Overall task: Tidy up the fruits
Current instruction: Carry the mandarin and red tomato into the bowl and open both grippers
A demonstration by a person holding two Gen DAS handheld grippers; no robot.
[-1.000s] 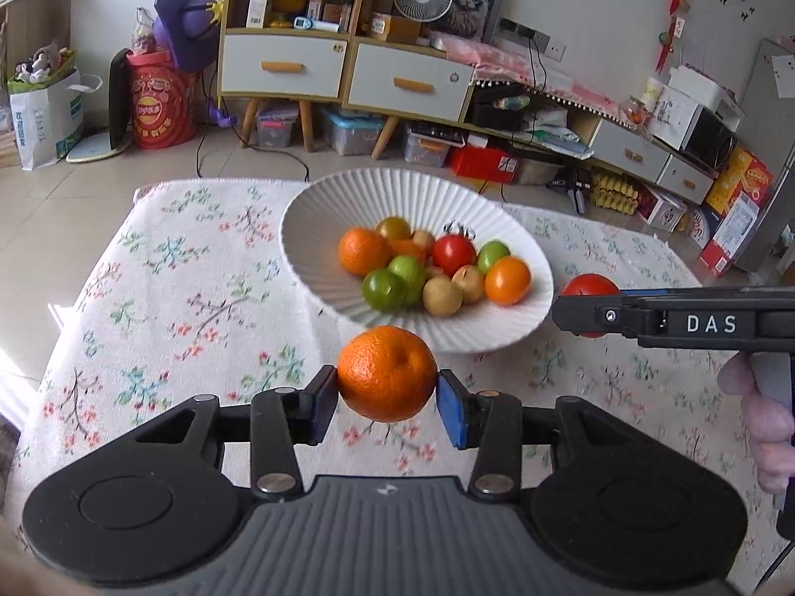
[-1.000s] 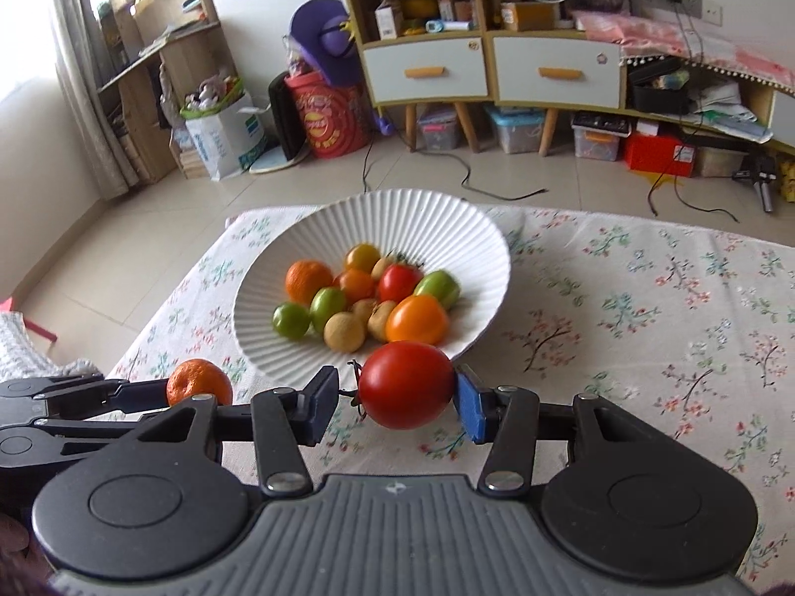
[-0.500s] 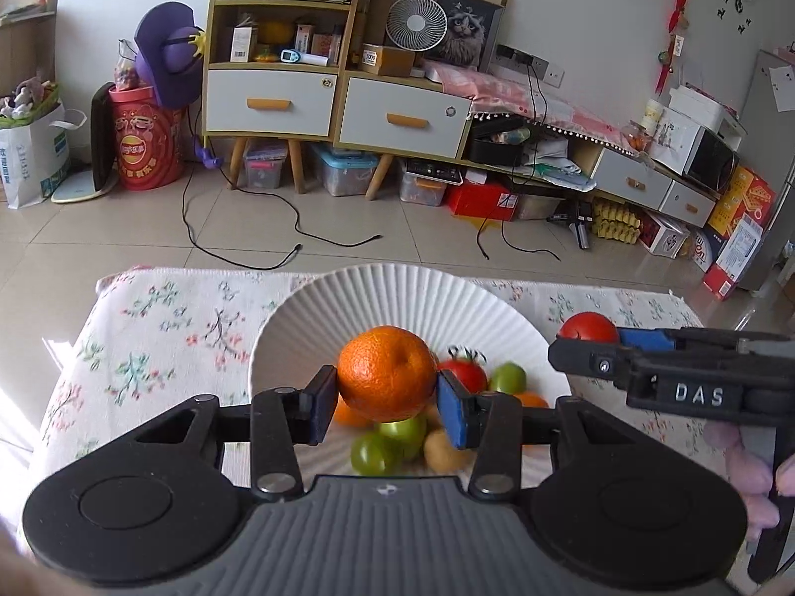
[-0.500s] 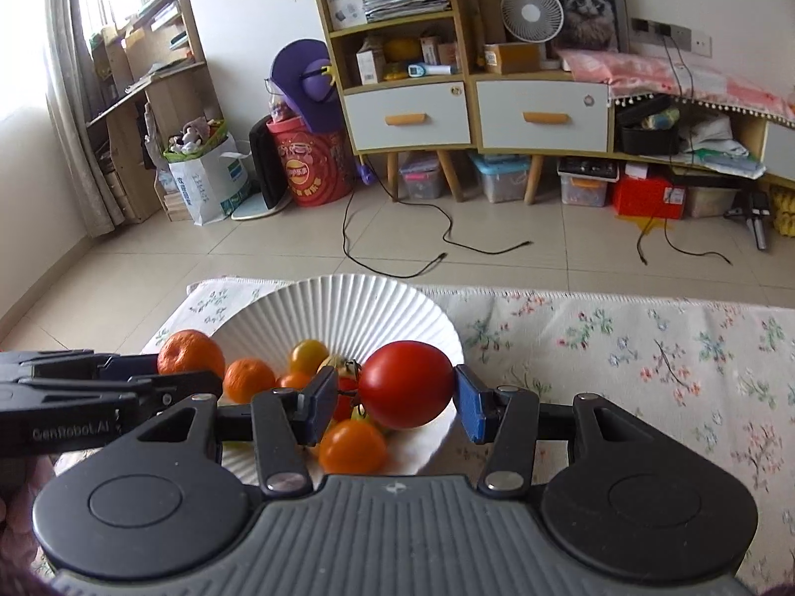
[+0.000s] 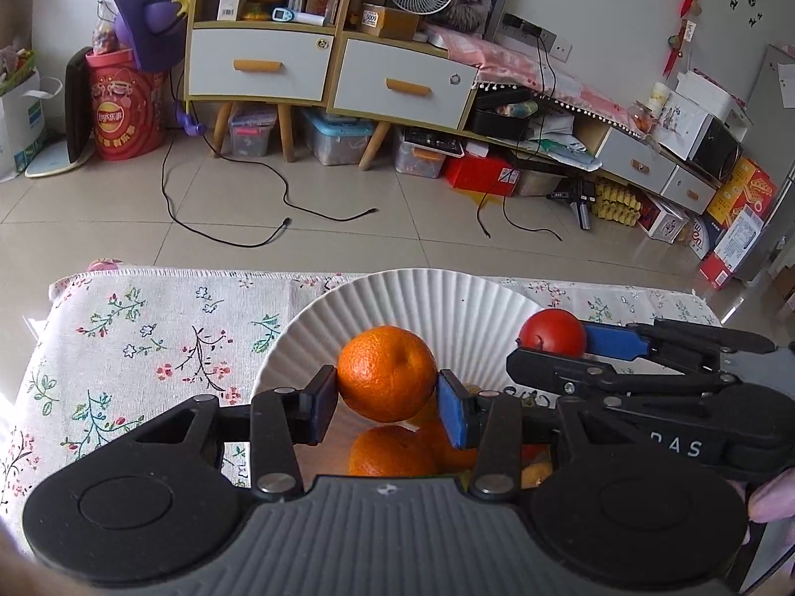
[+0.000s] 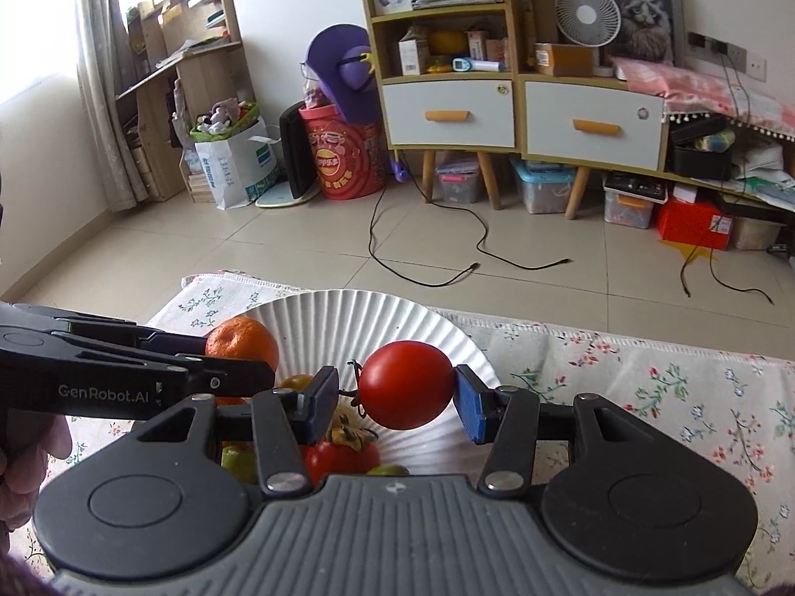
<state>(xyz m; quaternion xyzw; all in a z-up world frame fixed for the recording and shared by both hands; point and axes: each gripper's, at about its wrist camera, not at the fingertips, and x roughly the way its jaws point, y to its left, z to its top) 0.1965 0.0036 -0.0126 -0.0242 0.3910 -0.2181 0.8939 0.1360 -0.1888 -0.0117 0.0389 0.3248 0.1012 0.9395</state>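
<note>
Above the fruit-filled white bowl [image 5: 397,298], left tool [image 5: 387,400] clamping an orange [image 5: 386,372], right tool [image 6: 397,400] a tomato [image 6: 405,385].

The orange [image 5: 386,372] has a dimpled, faintly shiny peel, while the tomato [image 6: 405,385] is smooth and glossy. The bowl [image 5: 422,298] under them looks like matt white ceramic with fine fluted ribs. A woven floral cloth [image 5: 149,337] (dull, slightly coarse) covers the desk around the bowl. Each hand-held gripper is matt black plastic with ribbed grey grip, blue pads [image 5: 452,414] and bright metal screws [image 6: 278,482]. Beyond the bowl, the floor [image 6: 298,258] is semi-gloss tile.
</note>
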